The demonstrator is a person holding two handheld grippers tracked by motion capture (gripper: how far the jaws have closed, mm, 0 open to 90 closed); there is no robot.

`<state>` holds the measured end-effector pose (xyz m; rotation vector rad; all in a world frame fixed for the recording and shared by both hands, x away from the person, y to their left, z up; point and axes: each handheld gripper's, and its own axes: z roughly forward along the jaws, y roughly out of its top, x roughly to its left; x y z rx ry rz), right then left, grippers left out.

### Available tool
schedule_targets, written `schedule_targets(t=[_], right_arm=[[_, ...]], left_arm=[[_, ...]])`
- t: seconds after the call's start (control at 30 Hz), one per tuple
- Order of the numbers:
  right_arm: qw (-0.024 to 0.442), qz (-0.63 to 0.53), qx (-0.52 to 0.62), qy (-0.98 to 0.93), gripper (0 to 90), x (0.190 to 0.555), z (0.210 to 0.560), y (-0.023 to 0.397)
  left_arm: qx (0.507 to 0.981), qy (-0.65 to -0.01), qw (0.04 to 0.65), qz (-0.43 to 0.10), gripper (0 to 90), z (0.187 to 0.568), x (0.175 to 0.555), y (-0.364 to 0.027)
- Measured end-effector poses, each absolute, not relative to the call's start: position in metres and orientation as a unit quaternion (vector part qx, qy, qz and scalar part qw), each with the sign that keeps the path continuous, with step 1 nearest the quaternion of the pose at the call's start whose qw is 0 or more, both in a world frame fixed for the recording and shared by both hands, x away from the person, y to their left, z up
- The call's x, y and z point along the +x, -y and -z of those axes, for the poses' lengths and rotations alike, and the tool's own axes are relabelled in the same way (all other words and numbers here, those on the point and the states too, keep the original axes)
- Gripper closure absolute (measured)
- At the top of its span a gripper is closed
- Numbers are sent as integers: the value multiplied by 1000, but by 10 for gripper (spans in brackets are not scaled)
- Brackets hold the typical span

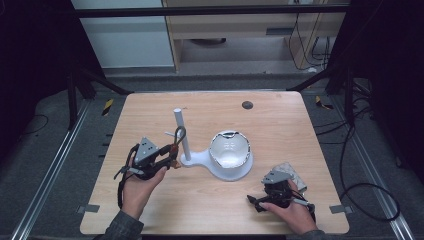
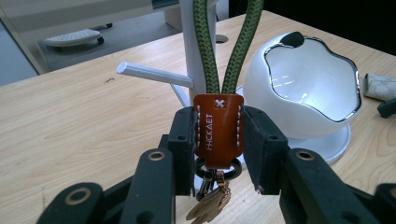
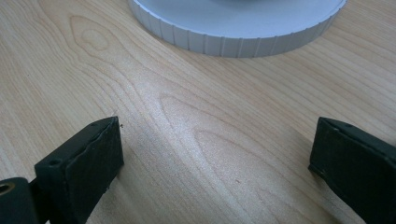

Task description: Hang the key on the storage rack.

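My left gripper [image 2: 218,140] is shut on a keychain: its pads press the sides of the orange leather tab [image 2: 218,128]. A green cord loop [image 2: 227,42] rises from the tab, and small metal charms [image 2: 210,203] hang below it. In the high view the left gripper [image 1: 172,152] holds the keychain [image 1: 176,140] beside the white stand's upright post [image 1: 182,135], close to its side peg [image 2: 154,74]. The white bowl [image 1: 229,149] sits on the stand's round base [image 1: 230,170]. My right gripper [image 3: 215,163] rests low over bare wood near that base, jaws wide apart with nothing between them.
A small patterned pouch [image 1: 289,172] lies just behind the right gripper [image 1: 255,201]. A dark round hole [image 1: 247,105] marks the table's far side. The wooden table's [image 1: 150,200] front edge runs close under both hands.
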<state>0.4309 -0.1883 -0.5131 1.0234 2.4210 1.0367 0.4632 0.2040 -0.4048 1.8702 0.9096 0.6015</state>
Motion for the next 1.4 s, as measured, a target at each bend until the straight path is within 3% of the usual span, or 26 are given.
schedule_targets(t=[0.87, 1.4], right_arm=[[157, -361, 360, -846, 26, 430, 513, 189], [176, -323, 359, -858, 54, 436, 472, 213]], left_arm=[[759, -382, 468, -242, 635, 419, 482, -188], [782, -377, 438, -235, 342, 424, 470, -203]])
